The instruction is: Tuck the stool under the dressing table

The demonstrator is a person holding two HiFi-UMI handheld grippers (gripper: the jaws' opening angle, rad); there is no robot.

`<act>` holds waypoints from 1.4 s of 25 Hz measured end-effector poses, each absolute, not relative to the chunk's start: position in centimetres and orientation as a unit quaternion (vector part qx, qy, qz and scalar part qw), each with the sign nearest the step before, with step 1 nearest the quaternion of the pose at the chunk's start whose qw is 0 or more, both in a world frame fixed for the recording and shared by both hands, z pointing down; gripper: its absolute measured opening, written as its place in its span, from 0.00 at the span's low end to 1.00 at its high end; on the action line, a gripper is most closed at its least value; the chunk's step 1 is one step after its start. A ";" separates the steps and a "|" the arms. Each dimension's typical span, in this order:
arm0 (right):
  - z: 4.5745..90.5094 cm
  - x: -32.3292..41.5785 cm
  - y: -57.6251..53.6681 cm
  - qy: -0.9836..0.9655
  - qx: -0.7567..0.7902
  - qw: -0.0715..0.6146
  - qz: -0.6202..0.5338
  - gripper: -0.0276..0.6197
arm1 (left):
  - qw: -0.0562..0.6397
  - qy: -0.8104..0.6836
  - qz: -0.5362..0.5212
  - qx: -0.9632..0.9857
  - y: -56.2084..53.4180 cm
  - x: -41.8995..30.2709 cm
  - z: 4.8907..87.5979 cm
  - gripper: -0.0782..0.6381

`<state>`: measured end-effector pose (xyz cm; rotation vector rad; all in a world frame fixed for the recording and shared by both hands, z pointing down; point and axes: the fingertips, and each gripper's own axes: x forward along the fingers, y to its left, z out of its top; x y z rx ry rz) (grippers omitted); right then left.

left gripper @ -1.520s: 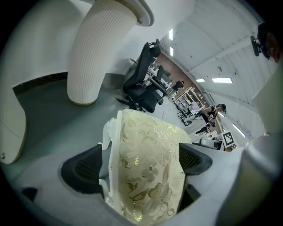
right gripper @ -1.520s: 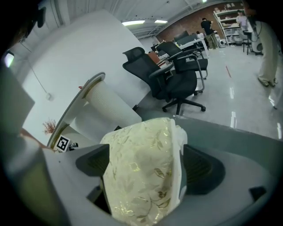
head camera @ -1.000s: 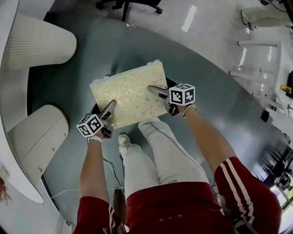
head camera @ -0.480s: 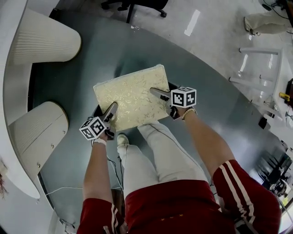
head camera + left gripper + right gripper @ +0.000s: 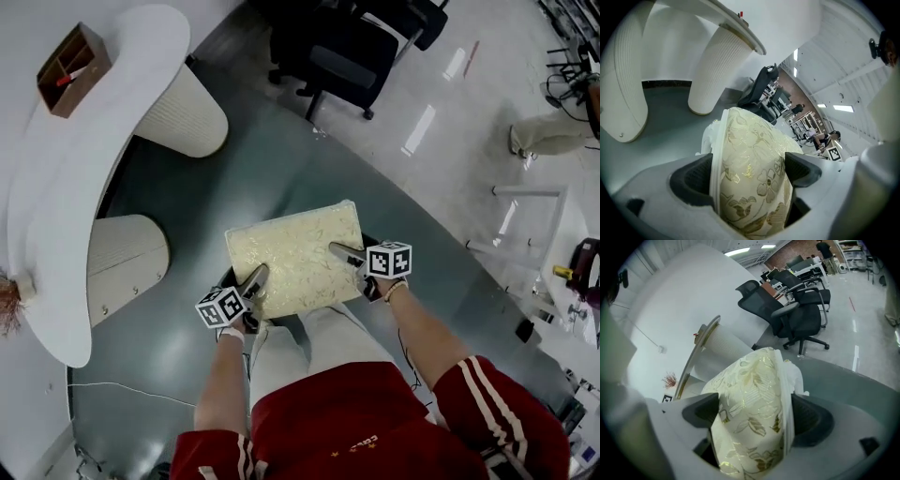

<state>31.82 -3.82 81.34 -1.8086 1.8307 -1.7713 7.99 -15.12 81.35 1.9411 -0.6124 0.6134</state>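
Between my 2 grippers, over the grey floor (image 5: 178,356), is the stool (image 5: 295,258), its cream, gold-leaf cushion facing up. I cannot tell whether its legs touch the floor. My left gripper (image 5: 255,278) has the cushion's near-left edge between its jaws, which are closing on it, with the pads against the fabric on both sides. My right gripper (image 5: 345,253) clamps the right edge, and the cushion fills the gap from pad to pad. Left of the stool stands the white dressing table (image 5: 84,169), its curved top on 2 ribbed cream pedestals, 1 far (image 5: 183,117) and 1 near (image 5: 127,267). The stool is apart from it, not under the top. A brown wooden box (image 5: 73,58) rests on the tabletop's far end. A black office chair (image 5: 352,61) stands far beyond the stool.
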 end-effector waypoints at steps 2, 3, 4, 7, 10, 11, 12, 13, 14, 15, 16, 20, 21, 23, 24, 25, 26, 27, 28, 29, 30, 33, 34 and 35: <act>78.1 30.8 -4.2 0.594 -0.569 0.008 -0.568 0.77 | 0.487 -0.262 0.250 0.795 -15.0 6.7 78.0 0.78; 76.6 30.1 -4.4 0.598 -0.565 0.005 -0.568 0.77 | 0.487 -0.268 0.248 0.794 -14.9 5.9 76.4 0.78; 75.2 29.4 -4.5 0.602 -0.560 0.001 -0.568 0.77 | 0.486 -0.274 0.246 0.792 -14.7 5.0 74.8 0.78; 71.3 26.8 -4.8 0.615 -0.545 -0.015 -0.570 0.77 | 0.486 -0.299 0.233 0.788 -14.0 2.0 70.7 0.77; 68.2 25.1 -7.8 0.643 -0.525 -0.039 -0.556 0.77 | 0.487 -0.334 0.203 0.781 -14.8 -0.6 67.9 0.77; 67.4 24.4 -8.4 0.651 -0.519 -0.046 -0.553 0.77 | 0.488 -0.344 0.194 0.778 -14.8 -1.5 67.2 0.77; 66.8 23.5 -8.7 0.656 -0.514 -0.053 -0.550 0.77 | 0.489 -0.352 0.187 0.776 -14.6 -2.5 66.6 0.77; 66.1 22.6 -8.8 0.661 -0.509 -0.059 -0.548 0.77 | 0.489 -0.361 0.181 0.773 -14.1 -3.7 66.1 0.77; 65.5 21.4 -8.7 0.665 -0.505 -0.064 -0.546 0.77 | 0.489 -0.370 0.176 0.770 -13.6 -5.0 65.5 0.77; 64.9 20.2 -8.6 0.671 -0.500 -0.070 -0.544 0.77 | 0.488 -0.378 0.170 0.768 -13.0 -6.2 64.9 0.77; 64.3 19.0 -8.5 0.677 -0.495 -0.076 -0.540 0.77 | 0.488 -0.386 0.163 0.766 -12.4 -7.5 64.3 0.77; 61.9 14.6 -8.5 0.704 -0.469 -0.099 -0.524 0.77 | 0.485 -0.420 0.127 0.756 -10.1 -12.1 62.2 0.77; 61.4 13.5 -8.5 0.711 -0.463 -0.103 -0.520 0.76 | 0.483 -0.428 0.119 0.754 -9.5 -13.3 61.8 0.77; 60.6 11.5 -8.3 0.723 -0.452 -0.110 -0.511 0.76 | 0.482 -0.441 0.105 0.750 -8.3 -15.3 61.1 0.77; 60.2 10.6 -8.0 0.728 -0.447 -0.113 -0.507 0.76 | 0.481 -0.447 0.098 0.747 -7.6 -16.2 60.7 0.77; 59.8 9.8 -7.8 0.734 -0.442 -0.117 -0.503 0.76 | 0.480 -0.454 0.092 0.745 -6.9 -17.0 60.4 0.77; 59.5 9.1 -7.7 0.739 -0.437 -0.120 -0.498 0.76 | 0.479 -0.460 0.086 0.743 -6.4 -17.7 60.2 0.78; 59.4 8.4 -7.6 0.744 -0.433 -0.123 -0.494 0.76 | 0.477 -0.465 0.080 0.741 -5.9 -18.4 60.1 0.78; 59.3 7.8 -7.6 0.748 -0.429 -0.124 -0.491 0.76 | 0.475 -0.470 0.076 0.740 -5.6 -19.0 60.0 0.78; 59.3 7.2 -7.6 0.751 -0.426 -0.126 -0.488 0.76 | 0.474 -0.474 0.072 0.739 -5.3 -19.6 60.0 0.78; 59.3 6.7 -7.8 0.754 -0.423 -0.129 -0.485 0.76 | 0.473 -0.478 0.069 0.737 -5.2 -20.1 60.2 0.78; 59.5 5.9 -8.8 0.761 -0.416 -0.140 -0.478 0.76 | 0.479 -0.487 0.058 0.728 -5.2 -20.8 60.7 0.78; 59.6 5.8 -9.2 0.762 -0.413 -0.142 -0.478 0.76 | 0.480 -0.489 0.056 0.726 -5.4 -20.9 60.9 0.78; 59.7 5.7 -9.7 0.763 -0.411 -0.144 -0.478 0.75 | 0.480 -0.491 0.053 0.725 -5.8 -20.9 61.2 0.78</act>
